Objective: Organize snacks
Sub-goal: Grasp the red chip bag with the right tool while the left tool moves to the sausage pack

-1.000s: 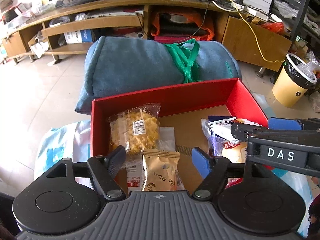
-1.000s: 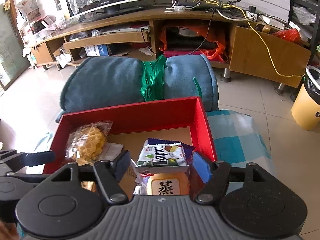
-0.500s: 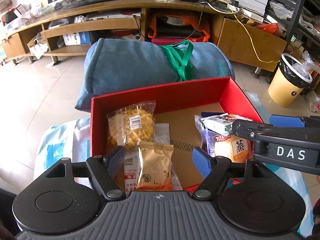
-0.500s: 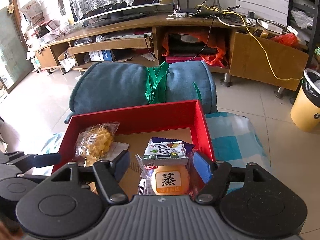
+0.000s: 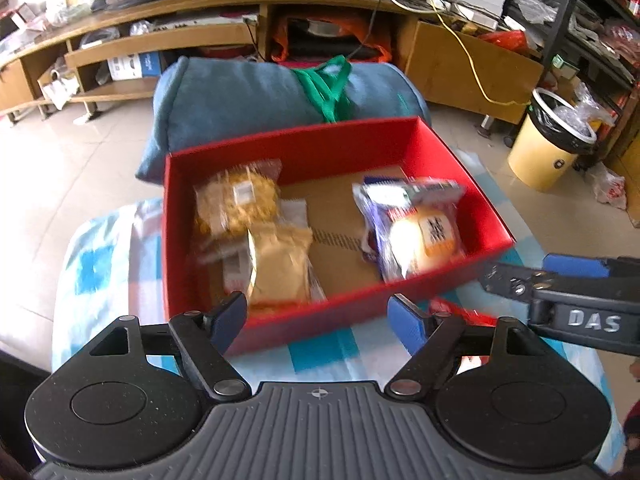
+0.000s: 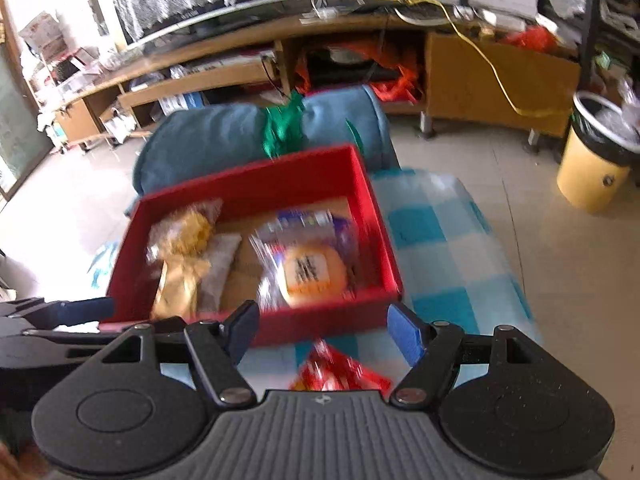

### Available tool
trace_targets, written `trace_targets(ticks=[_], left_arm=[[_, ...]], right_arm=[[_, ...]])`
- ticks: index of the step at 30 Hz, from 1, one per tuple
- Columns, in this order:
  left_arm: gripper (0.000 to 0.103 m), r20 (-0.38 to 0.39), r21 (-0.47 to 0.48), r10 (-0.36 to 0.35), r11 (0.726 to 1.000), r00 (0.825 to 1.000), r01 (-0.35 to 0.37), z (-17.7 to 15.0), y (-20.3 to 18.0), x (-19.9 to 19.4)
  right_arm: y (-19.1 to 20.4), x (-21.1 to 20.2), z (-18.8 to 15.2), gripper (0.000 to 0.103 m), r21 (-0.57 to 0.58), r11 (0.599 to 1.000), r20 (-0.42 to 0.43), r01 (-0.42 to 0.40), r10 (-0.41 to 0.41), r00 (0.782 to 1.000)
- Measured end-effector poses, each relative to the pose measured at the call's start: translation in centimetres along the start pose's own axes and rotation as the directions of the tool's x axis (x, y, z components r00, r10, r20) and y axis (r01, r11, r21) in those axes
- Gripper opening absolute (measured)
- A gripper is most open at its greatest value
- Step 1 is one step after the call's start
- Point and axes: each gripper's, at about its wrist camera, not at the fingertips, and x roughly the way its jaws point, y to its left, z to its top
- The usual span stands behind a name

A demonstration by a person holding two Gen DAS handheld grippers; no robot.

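A red box (image 5: 304, 152) (image 6: 256, 184) stands on a blue checked cloth. Inside lie a yellow snack bag (image 5: 236, 200) (image 6: 188, 232), a gold packet (image 5: 276, 264) (image 6: 180, 284), and a clear bag with a round orange cake (image 5: 420, 236) (image 6: 312, 272). A red snack packet (image 6: 340, 372) (image 5: 460, 312) lies on the cloth in front of the box. My left gripper (image 5: 318, 316) is open and empty, just before the box's near wall. My right gripper (image 6: 324, 328) is open and empty above the red packet; it also shows in the left wrist view (image 5: 560, 280).
A rolled blue cushion (image 5: 260, 96) with a green strap lies behind the box. A long wooden TV stand (image 5: 240, 20) runs along the back. A yellow waste bin (image 5: 552, 148) (image 6: 596, 164) stands on the tiled floor to the right.
Both grippers have pulled back and up out of the box. The right gripper has let go of the cake bag and wafer packet, which now lie in the box.
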Motion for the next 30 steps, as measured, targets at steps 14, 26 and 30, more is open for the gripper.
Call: trace_targets(ticks=[14,26,30], left_arm=[[0.084,-0.035,-0.018,-0.029,0.999,0.999,0.028,-2.2,0.6,-0.6],[0.086,-0.061,-0.048,-0.042,0.998,0.997,0.039,-2.5,2.3,-0.4],[0.086,-0.083,-0.040,-0.074,0.997,0.994,0.071,-3.1,1.9,-0.4]], right_arm=[[-1.4,5.8,-3.3,0.065,0.128,0.990,-0.207,0.060,-0.033,0.978],[3.3,8.2,-3.5,0.065,-0.076,0.993,-0.193,0.095,-0.108,0.975],[3.7,7.4,-4.5,0.052,-0.167,0.982,-0.182,0.092,-0.122,0.976]])
